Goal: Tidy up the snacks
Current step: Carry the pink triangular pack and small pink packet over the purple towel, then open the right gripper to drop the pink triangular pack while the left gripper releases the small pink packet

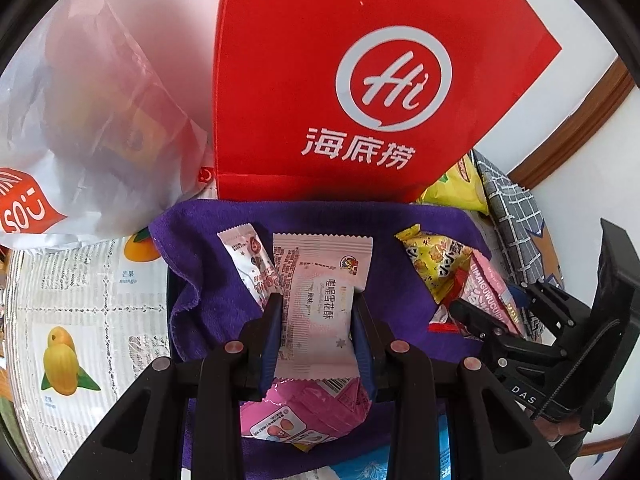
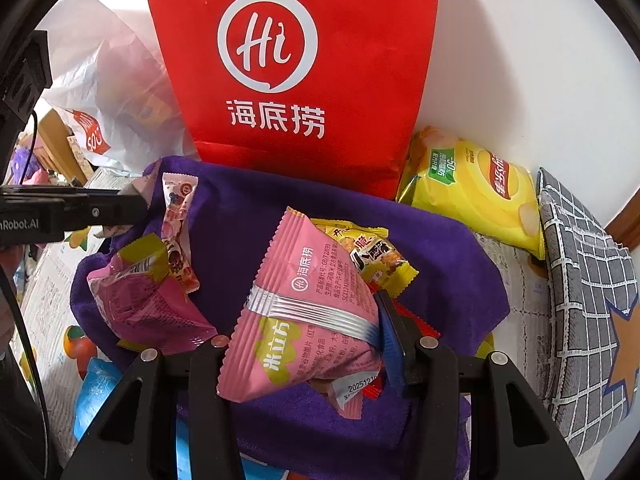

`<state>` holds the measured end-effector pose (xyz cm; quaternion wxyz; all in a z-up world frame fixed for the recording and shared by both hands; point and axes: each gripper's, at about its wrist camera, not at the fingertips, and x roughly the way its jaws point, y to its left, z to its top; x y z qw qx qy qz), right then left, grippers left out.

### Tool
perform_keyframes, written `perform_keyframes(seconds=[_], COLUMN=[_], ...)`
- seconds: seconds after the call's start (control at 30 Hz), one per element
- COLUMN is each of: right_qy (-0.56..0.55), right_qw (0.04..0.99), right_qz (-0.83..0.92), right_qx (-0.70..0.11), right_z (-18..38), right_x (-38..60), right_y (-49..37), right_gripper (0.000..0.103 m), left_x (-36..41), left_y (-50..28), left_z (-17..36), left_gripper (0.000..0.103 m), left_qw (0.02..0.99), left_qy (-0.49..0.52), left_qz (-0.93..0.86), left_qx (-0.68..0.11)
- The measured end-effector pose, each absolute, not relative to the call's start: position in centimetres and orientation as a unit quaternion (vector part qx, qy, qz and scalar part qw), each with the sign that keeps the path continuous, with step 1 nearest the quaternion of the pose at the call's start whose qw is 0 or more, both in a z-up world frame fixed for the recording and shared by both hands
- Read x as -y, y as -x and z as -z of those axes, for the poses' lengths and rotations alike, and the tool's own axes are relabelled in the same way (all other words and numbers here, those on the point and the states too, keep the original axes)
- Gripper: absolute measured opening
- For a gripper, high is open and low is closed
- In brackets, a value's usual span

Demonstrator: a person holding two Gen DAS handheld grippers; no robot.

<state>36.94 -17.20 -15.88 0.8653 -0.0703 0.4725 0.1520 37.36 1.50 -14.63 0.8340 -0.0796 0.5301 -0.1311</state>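
Note:
My left gripper (image 1: 316, 308) is shut on a pale pink nougat packet (image 1: 320, 300), held above the purple towel (image 1: 400, 280). Below it lies a magenta snack bag (image 1: 316, 412), and a slim pink stick packet (image 1: 248, 264) lies to its left. My right gripper (image 2: 316, 320) is shut on a pink triangular rice-snack packet (image 2: 304, 308); its left finger is hidden behind the packet. A yellow snack packet (image 2: 368, 256) lies just beyond it. The red paper bag (image 2: 296, 64) stands upright behind the towel. The right gripper also shows at the right of the left wrist view (image 1: 476, 320).
A white plastic bag (image 1: 80, 120) sits left of the red bag. A yellow chips bag (image 2: 472, 188) and a grey checked cloth pouch (image 2: 584, 304) lie to the right. The fruit-print tablecloth (image 1: 80, 320) covers the table. Blue packets (image 2: 96, 392) lie near the front.

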Motion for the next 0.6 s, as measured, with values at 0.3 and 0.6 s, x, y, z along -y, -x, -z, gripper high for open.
perform_keyframes(seconds=[0.3,0.6], right_qy=[0.071,0.072], right_qw=[0.868,0.869], right_qz=[-0.151,-0.151], right_qx=[-0.468,-0.466], right_z=[15.76,15.79], right_x=[16.93,16.99], right_y=[-36.91,-36.88], right_gripper=[0.049,0.049], left_x=[-1.09,-1.03], left_y=[-37.44,-37.42], left_z=[15.27,15.43], left_gripper=[0.031,0.031], left_qw=[0.829,0.829], left_qy=[0.071,0.067], left_qz=[0.132,0.135], left_qx=[-0.538,-0.539])
